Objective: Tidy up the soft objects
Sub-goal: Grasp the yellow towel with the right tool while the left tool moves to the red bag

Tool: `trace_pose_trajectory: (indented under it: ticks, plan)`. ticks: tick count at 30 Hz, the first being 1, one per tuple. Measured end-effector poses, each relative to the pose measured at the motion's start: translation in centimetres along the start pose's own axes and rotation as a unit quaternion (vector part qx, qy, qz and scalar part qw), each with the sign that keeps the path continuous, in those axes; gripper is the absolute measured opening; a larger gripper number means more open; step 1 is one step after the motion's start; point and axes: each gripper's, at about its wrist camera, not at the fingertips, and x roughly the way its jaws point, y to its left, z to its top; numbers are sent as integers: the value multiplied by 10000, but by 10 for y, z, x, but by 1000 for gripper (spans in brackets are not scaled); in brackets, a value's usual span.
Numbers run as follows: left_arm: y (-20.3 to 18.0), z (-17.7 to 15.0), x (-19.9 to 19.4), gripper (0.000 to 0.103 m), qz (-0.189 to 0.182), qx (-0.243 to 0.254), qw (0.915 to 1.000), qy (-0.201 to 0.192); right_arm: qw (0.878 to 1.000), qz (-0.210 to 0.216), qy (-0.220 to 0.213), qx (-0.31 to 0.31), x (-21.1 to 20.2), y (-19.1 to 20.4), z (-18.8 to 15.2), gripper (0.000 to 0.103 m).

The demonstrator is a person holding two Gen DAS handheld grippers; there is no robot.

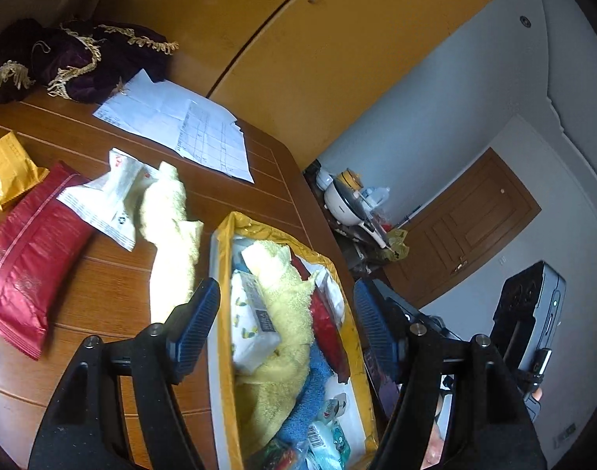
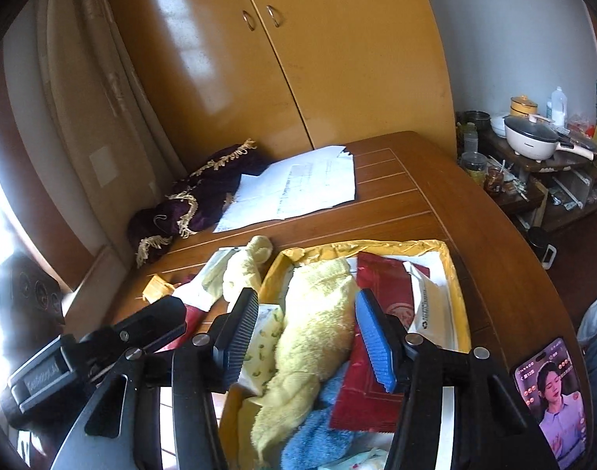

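Observation:
A yellow-lined box (image 1: 225,243) on the wooden table holds a yellow towel (image 1: 286,297), a tissue pack (image 1: 253,327), a red pouch (image 1: 330,333) and a blue towel (image 1: 312,395). My left gripper (image 1: 286,325) hangs open over the box, its fingers astride the box's left part. My right gripper (image 2: 308,337) is open too, with the yellow towel (image 2: 318,325) lying between its fingers, not pinched. A red pouch (image 2: 377,278) and a white packet (image 2: 427,305) lie in the box (image 2: 453,274). A second yellow towel (image 1: 169,227) lies outside, beside the box.
Left of the box lie a white packet (image 1: 106,199), a red pouch (image 1: 28,270) and a gold packet (image 1: 10,174). Papers (image 1: 181,133) and a purple fringed cloth (image 1: 75,58) sit farther back. A phone (image 2: 551,399) rests at the table's right edge. A wardrobe (image 2: 298,58) stands behind.

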Motion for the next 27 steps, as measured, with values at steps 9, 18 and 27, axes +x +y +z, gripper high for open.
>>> trace_pose_trajectory:
  ticks: [9, 18, 27]
  plan:
    - [58, 27, -70, 72, 949, -100, 9913, -904, 9943, 1053, 181, -19, 6, 60, -7, 58]
    - [134, 38, -73, 72, 1732, -722, 9794, -745, 9807, 1636, 947, 502, 78, 122, -2, 61]
    - [144, 39, -85, 72, 1797, -942, 9745, -963, 9879, 683, 1161, 772, 152, 118, 5, 61]
